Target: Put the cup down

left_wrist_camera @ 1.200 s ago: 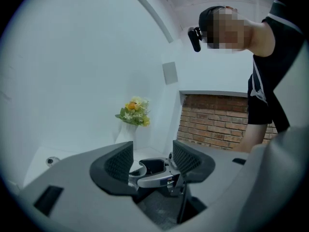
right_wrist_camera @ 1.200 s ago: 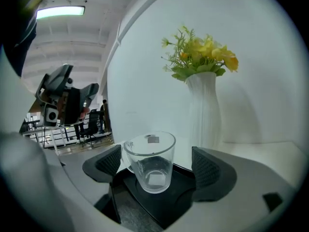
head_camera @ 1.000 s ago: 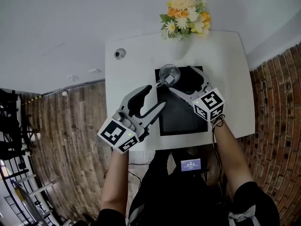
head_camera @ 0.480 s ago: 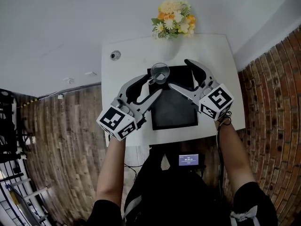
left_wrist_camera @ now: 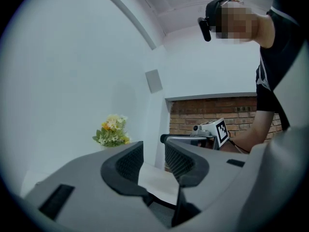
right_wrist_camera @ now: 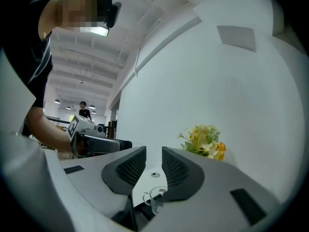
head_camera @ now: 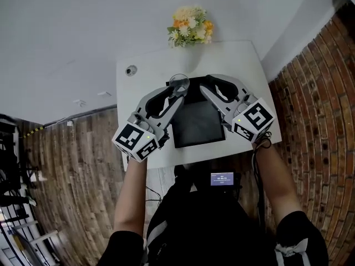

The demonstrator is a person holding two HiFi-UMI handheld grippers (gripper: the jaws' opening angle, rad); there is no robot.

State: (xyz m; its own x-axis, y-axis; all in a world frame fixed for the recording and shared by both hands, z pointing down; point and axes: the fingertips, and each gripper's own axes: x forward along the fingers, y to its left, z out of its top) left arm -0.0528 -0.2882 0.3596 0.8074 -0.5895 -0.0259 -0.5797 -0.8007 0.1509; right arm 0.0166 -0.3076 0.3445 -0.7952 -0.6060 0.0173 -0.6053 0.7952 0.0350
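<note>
device: a small lit device (head_camera: 223, 178) sits against the person's dark clothing, nearest the camera.
arms: the left forearm (head_camera: 132, 195) and right forearm (head_camera: 275, 176) are bare and reach forward from the body, roughly side by side.
left gripper: the left gripper (head_camera: 173, 95) is held level over the left half of the tabletop, marker cube up, jaws angled in toward the mat's far left corner.
left fingers: the left fingers (left_wrist_camera: 126, 164) stand apart with a narrow gap. they have just been closing. nothing is between them, only bare white tabletop shows through the gap. released, touching nothing.
right gripper: the right gripper (head_camera: 206, 85) is held level above the mat's right side, marker cube up, jaws angled in toward the left gripper's.
right fingers: the right fingers (right_wrist_camera: 181, 170) stand a little apart. they have just been closing. the gap is empty, gripping nothing.
mat: a black mat (head_camera: 198, 123) lies mid-tabletop, reaching close to the near edge.
cup: the clear glass cup (right_wrist_camera: 155, 197) stands upright at the mat's far left corner, lower than the right jaws and free of both grippers.
table: the white table (head_camera: 244, 65) carries a small round fitting (head_camera: 131, 70) near its far left corner.
flowers: a bunch of flowers (head_camera: 190, 26) stands at the middle of the tabletop's far edge, against the pale wall.
</note>
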